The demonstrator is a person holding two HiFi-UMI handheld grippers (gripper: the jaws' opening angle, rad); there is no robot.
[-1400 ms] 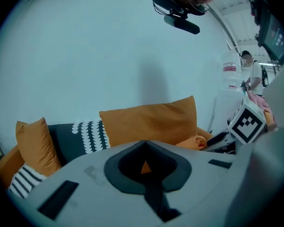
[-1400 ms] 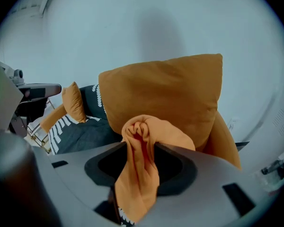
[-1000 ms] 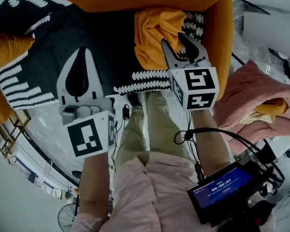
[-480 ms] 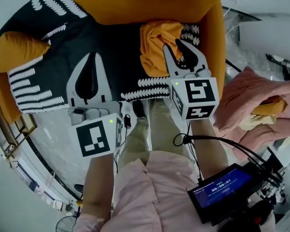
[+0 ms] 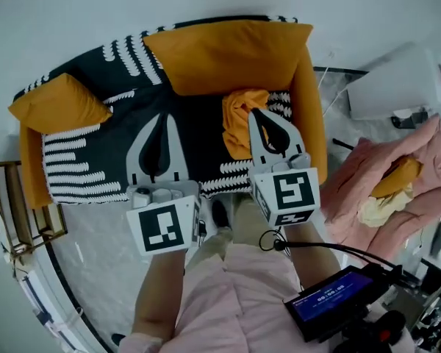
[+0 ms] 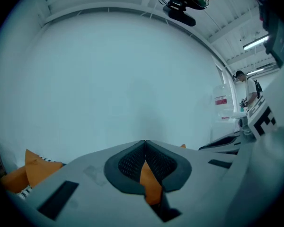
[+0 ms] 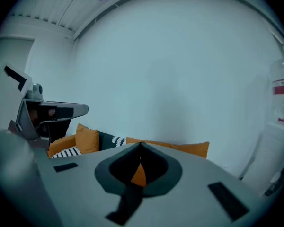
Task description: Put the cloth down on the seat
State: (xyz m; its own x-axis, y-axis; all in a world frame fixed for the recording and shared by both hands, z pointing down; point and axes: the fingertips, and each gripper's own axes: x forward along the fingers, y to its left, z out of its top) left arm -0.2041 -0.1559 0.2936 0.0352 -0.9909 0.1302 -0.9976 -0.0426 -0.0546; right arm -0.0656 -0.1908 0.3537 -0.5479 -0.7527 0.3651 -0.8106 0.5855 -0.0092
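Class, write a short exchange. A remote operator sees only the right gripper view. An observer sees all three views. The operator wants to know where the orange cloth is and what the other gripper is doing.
Operator: My right gripper shows its jaws together, and I only see the sofa from far off. Where is the orange cloth?
Observer: In the head view, the orange cloth lies crumpled on the black patterned seat.
Operator: Is the left gripper carrying anything?
Observer: No. In its own view, the left gripper has its jaws together with nothing clamped between them.
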